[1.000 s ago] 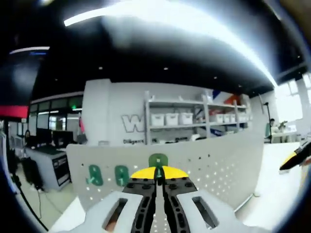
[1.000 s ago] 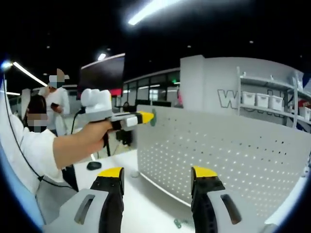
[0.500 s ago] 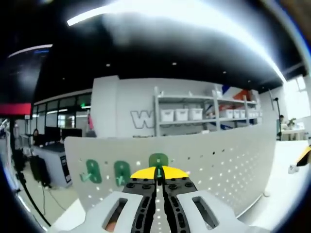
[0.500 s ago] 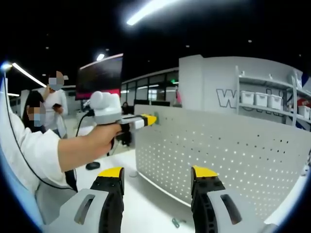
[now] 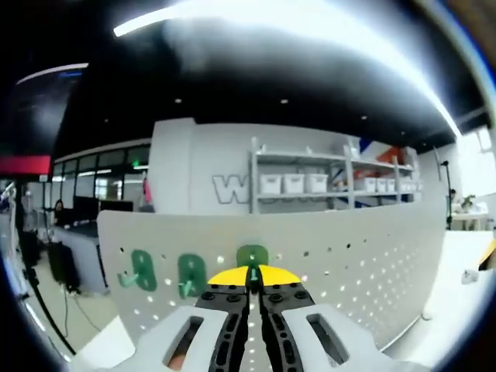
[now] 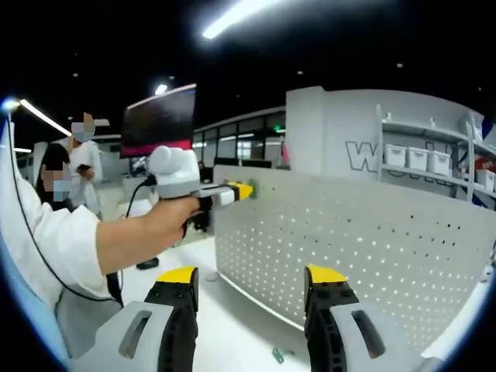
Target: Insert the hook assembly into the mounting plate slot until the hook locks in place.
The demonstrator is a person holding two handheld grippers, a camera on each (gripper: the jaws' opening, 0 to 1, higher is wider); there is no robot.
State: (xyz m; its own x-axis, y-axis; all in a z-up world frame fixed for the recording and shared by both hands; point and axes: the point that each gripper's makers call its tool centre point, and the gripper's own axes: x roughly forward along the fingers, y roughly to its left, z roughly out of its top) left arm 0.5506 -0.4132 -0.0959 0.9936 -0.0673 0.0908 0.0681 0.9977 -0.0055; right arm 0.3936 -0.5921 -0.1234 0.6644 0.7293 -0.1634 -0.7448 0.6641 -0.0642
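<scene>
A white perforated mounting plate stands upright on the table. In the left gripper view my left gripper is shut on a green hook, held against the plate near its top edge. Two more green hooks hang on the plate to its left. In the right gripper view the plate fills the middle, and a hand holds the left gripper with its yellow tips at the plate's upper left corner. My right gripper stands open in front of the plate, with nothing between its jaws.
A small green part lies on the white table below the plate. A person stands at the far left behind the arm. Shelves with white bins line the back wall.
The left gripper has moved with the green hook closer to the plate's upper left corner. The right gripper has stayed where it was, still open.
</scene>
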